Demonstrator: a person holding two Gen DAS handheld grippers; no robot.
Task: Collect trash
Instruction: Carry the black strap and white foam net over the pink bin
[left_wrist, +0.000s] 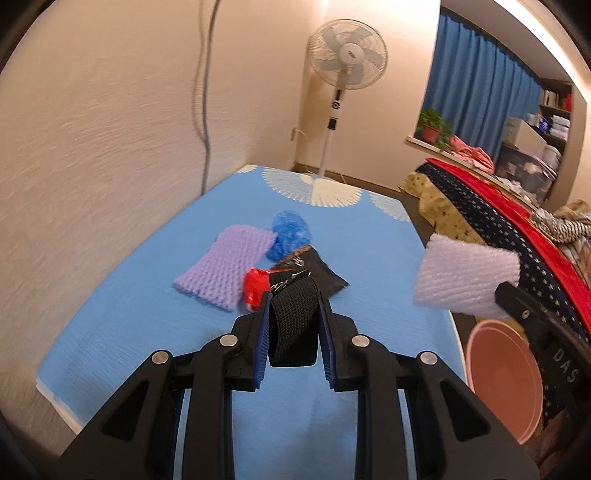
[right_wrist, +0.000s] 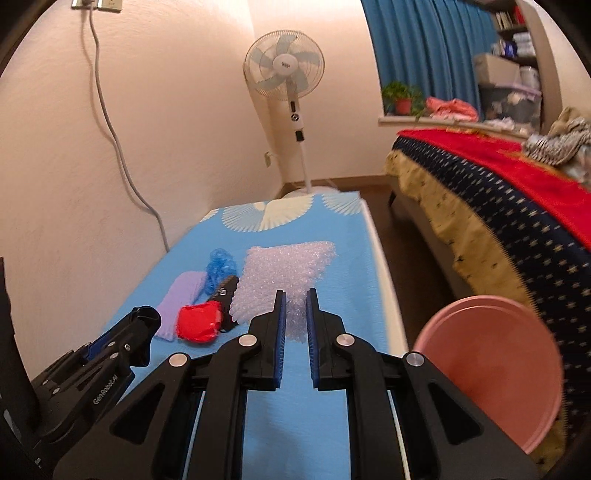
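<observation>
My left gripper (left_wrist: 294, 301) is shut on a black elastic strap (left_wrist: 293, 325) that leads to a black pouch (left_wrist: 314, 271) on the blue table. Beside it lie a red crumpled wrapper (left_wrist: 255, 286), a purple foam net (left_wrist: 225, 266) and a blue plastic wad (left_wrist: 289, 233). My right gripper (right_wrist: 295, 295) is shut on a white bubble-wrap sheet (right_wrist: 284, 277) and holds it above the table; it also shows in the left wrist view (left_wrist: 463, 277). The left gripper (right_wrist: 142, 321) shows at the lower left of the right wrist view.
A pink plastic basin (right_wrist: 491, 365) stands on the floor to the right of the table (left_wrist: 147, 314), also seen in the left wrist view (left_wrist: 502, 373). A bed with a red and navy cover (right_wrist: 498, 184) lies further right. A standing fan (right_wrist: 286, 74) is behind the table.
</observation>
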